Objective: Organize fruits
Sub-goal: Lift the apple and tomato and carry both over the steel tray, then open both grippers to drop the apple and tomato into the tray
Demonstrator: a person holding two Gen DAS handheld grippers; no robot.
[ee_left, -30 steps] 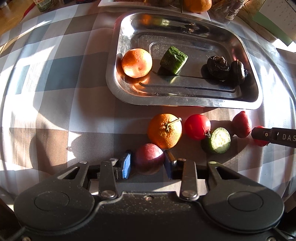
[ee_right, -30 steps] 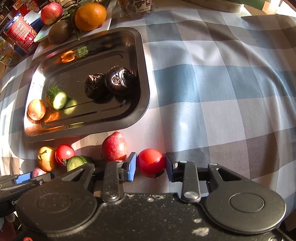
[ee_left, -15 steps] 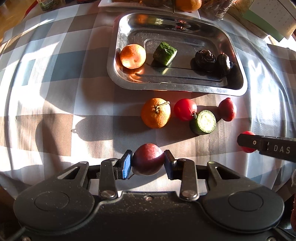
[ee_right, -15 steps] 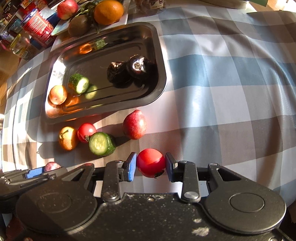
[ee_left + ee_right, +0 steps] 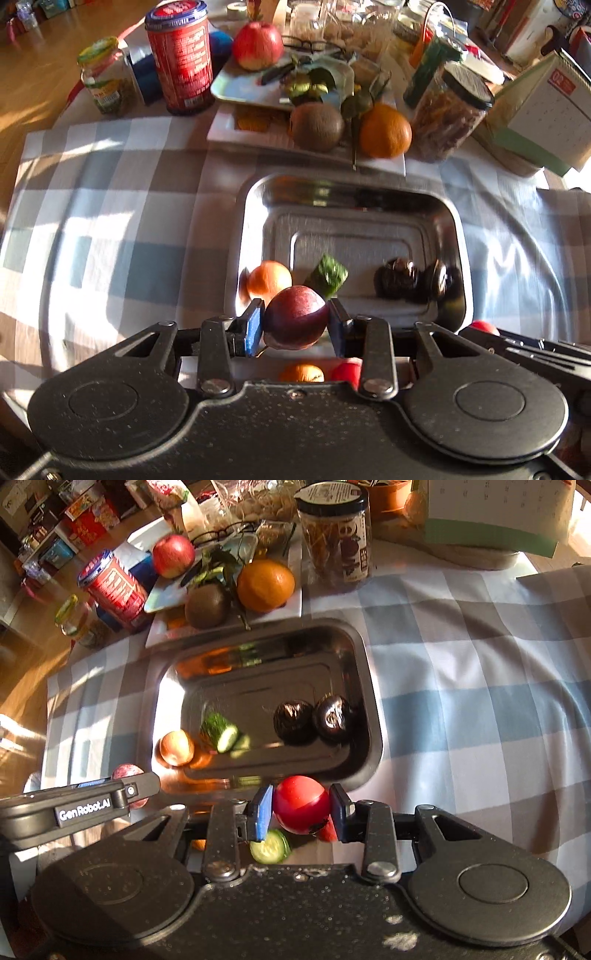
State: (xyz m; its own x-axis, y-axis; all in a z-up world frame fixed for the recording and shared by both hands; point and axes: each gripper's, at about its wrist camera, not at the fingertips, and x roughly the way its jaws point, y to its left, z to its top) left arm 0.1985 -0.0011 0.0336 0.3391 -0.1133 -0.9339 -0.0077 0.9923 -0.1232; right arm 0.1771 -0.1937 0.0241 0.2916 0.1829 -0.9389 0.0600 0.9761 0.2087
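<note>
- Steel is gleaming from the metal tray point(image 5: 456, 236) on the checked tablecloth point(image 5: 110, 229), with an orange fruit point(image 5: 269, 281), a green cucumber chunk point(image 5: 328, 275) and two dark fruits point(image 5: 397, 282) sitting inside along its near side.
- The left gripper point(image 5: 295, 325) is clamping a dark red plum point(image 5: 295, 322) squarely between its blue pads, jaws narrowed to the fruit's width, and is holding it raised in front of the tray's near rim.
- The right gripper point(image 5: 300, 808) is pinching a red tomato point(image 5: 301, 804) between its pads in the same way, holding it in the air just before the tray's near edge.
- Below the tomato, a cut cucumber slice point(image 5: 269, 846) is lying on the cloth.
- Beyond the tray, a kiwi point(image 5: 207, 605) and a big orange point(image 5: 266, 585) are resting on a white plate point(image 5: 295, 605).
</note>
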